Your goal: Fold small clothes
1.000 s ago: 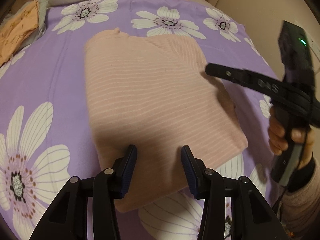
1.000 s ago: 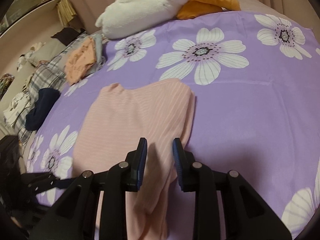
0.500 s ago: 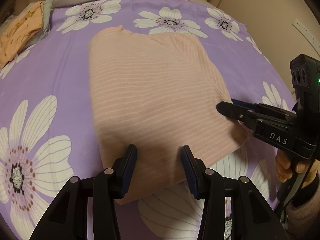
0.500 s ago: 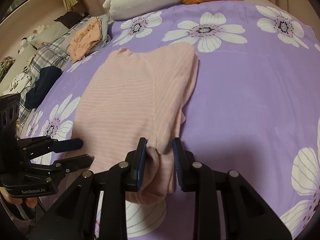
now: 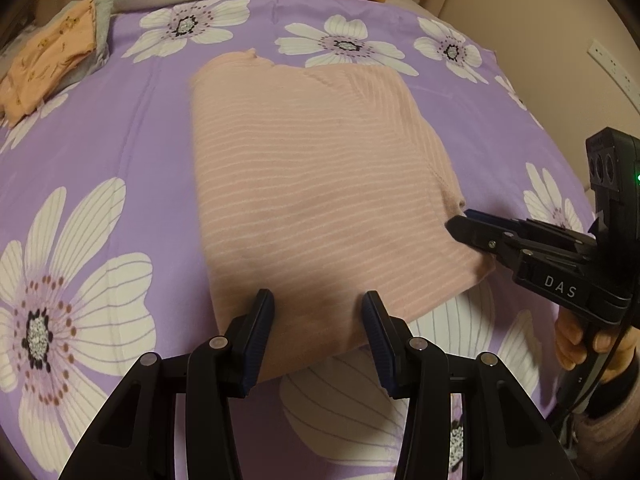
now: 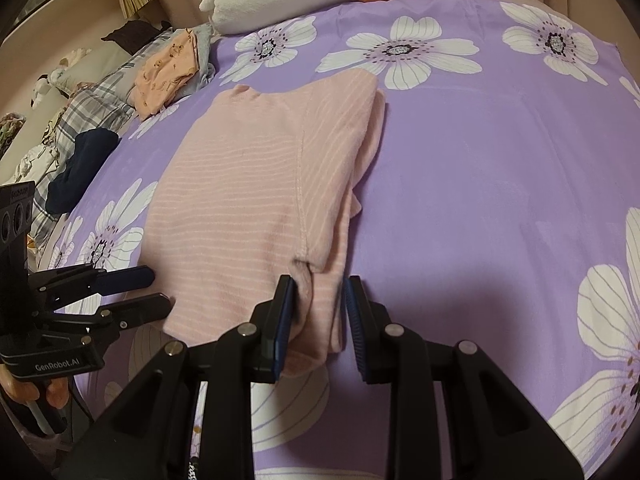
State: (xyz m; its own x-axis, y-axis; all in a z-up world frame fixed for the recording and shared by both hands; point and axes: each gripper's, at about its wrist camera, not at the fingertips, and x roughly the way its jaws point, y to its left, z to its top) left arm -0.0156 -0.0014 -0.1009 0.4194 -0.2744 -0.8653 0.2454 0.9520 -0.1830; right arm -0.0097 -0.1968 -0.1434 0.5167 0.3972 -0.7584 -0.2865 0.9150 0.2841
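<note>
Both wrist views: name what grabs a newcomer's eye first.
A partly folded pink striped garment lies mid-bed on a purple sheet printed with big white flowers. Both grippers sit at its near edge: the right gripper straddles a corner, the left gripper hovers open. An orange folded garment sits far left.

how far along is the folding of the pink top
Partly done: the pink top lies flat on the purple sheet with its right side already folded in. In hand: the right gripper straddles the near hem corner, jaws not clamped; the left gripper is open over the hem. The upward fold is left.
</note>
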